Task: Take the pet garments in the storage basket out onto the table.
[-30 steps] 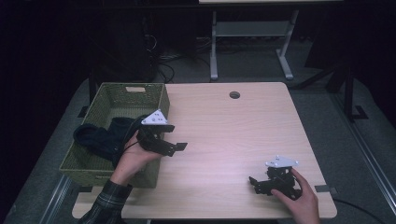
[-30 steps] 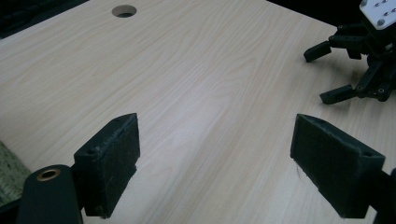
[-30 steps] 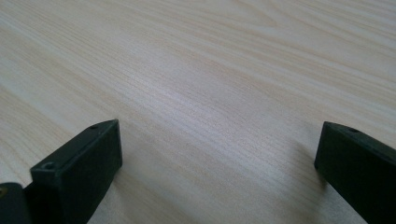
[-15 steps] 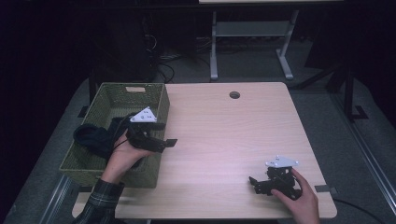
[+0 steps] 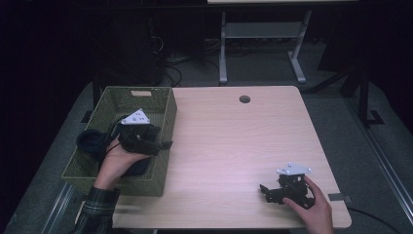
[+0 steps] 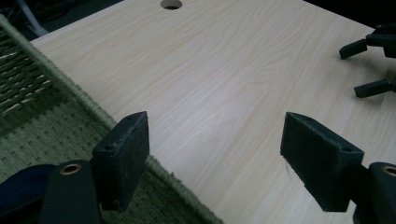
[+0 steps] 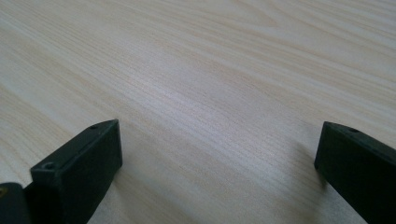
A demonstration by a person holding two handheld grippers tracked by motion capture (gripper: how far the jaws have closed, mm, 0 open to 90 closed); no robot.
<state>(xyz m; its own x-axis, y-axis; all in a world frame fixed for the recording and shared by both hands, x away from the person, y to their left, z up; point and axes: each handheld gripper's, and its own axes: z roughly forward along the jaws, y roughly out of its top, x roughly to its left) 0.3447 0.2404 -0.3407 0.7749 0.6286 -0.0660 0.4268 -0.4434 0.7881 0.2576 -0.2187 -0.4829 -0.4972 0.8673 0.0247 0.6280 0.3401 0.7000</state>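
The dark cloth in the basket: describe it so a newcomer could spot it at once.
Start at the light wooden table and go to the green woven basket on its left edge. Inside lies a dark blue bundle of cloth, partly covered by the left gripper. It is the basket's one dark, soft thing.

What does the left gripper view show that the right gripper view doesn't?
Left gripper view alone: the green basket rim and wall, a bit of dark blue cloth inside it, the table's round hole, and the right tongs farther off. Right gripper view alone: its own open jaws over bare wood. Both share the pale wooden table and a pair of wide-open black jaws.
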